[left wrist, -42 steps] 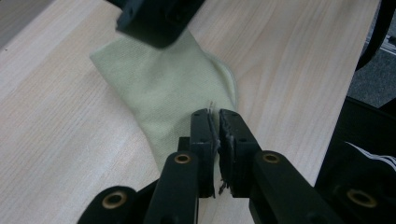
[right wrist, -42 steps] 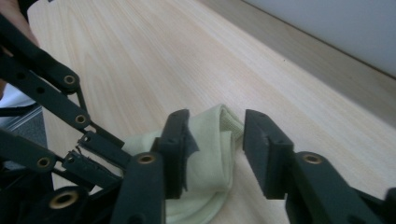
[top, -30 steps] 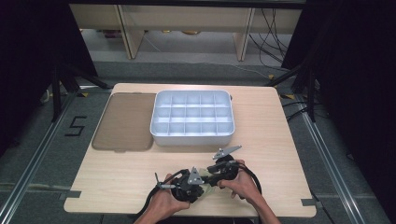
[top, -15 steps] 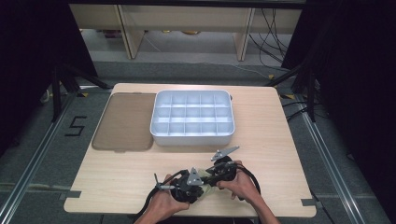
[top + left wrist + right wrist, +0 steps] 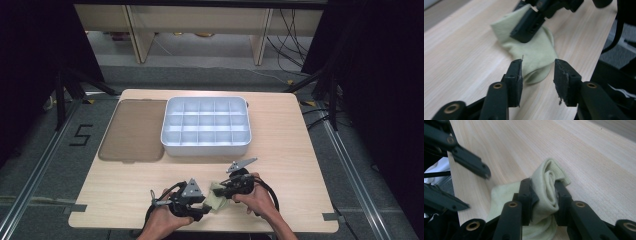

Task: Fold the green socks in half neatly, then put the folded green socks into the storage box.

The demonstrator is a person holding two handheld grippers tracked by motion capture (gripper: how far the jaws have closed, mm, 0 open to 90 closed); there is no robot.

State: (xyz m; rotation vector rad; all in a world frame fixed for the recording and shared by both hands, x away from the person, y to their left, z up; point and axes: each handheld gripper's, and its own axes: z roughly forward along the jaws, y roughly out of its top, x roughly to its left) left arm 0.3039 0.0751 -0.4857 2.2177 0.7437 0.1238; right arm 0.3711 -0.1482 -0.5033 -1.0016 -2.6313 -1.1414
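A pale yellow-green sock (image 5: 216,200) lies on the wooden table (image 5: 280,150) near its front edge, between my two grippers. In the right gripper view my right gripper (image 5: 543,183) is shut on the sock's rolled cuff (image 5: 547,192); its jaws have just been closing on it. My left gripper (image 5: 537,67) stands open after its jaws have just been opening. The sock's other end (image 5: 536,53) lies loosely between its pads (image 5: 515,75) without being pressed. In the high view the left gripper (image 5: 205,204) is left of the sock and the right gripper (image 5: 223,192) is just to its right.
A white compartment tray (image 5: 205,149) stands at the table's middle back. A flat brown lid (image 5: 132,130) lies to its left. The table's front edge runs right below both hands (image 5: 260,202).
My left hand has drawn a little to the left, away from the right gripper, and more of the sock shows between them. The right hand has kept still.
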